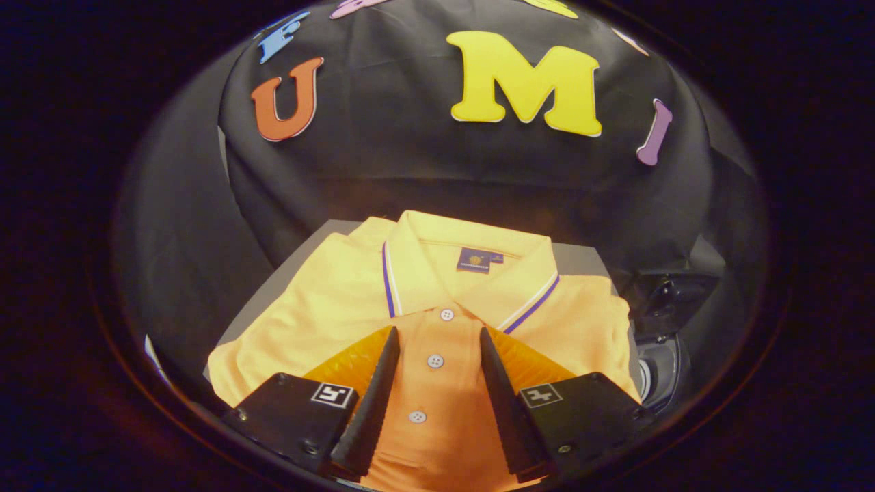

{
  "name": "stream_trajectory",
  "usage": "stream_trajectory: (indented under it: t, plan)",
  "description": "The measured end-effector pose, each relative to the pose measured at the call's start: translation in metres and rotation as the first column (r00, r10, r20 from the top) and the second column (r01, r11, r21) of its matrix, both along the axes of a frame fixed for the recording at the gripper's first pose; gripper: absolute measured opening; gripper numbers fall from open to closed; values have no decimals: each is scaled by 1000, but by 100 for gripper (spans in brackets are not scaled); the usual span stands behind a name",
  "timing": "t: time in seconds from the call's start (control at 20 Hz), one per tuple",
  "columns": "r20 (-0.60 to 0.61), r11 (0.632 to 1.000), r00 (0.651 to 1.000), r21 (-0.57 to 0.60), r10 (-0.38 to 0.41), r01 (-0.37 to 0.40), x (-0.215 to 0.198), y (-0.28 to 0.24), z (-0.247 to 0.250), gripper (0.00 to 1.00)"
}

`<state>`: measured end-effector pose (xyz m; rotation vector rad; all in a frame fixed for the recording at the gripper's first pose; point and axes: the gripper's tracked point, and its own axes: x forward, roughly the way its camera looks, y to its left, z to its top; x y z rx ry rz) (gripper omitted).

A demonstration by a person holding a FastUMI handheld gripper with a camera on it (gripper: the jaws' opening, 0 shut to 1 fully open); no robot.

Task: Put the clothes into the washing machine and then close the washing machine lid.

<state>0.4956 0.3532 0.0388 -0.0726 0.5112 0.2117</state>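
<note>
A folded yellow polo shirt (pixel 424 301) lies flat on a grey surface (pixel 581 260), collar pointing away from me, with a blue label inside the neck and striped collar edges. My gripper (pixel 439 335) hovers over the shirt's chest, its fingers spread to either side of the button placket. Nothing is pinched between them. To the right, past the shirt's sleeve, sits the dark washing machine (pixel 666 328) with its round opening partly in sight.
Black cloth walls the booth behind and to both sides. The grey surface's left edge runs close to the shirt's left sleeve. A small white object (pixel 154 352) peeks out low at the left.
</note>
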Motion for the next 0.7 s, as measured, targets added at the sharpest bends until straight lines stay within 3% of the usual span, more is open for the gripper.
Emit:
stream_trajectory:
  t: [0.05, 0.2, 0.3, 0.5, 0.7]
  plan:
    - [2, 1000, 1000, 10, -4, 4, 0, 0, 3, 68]
    - [-11, 999, 1000, 43, 1, -1, 2, -7, 0, 25]
    - [-41, 998, 999, 64, 7, -4, 2, -8, 2, 11]
    - [-112, 981, 994, 192, 20, 2, -4, -11, 7, 6]
    - [-51, 976, 998, 218, 33, -21, -15, -17, 29, 6]
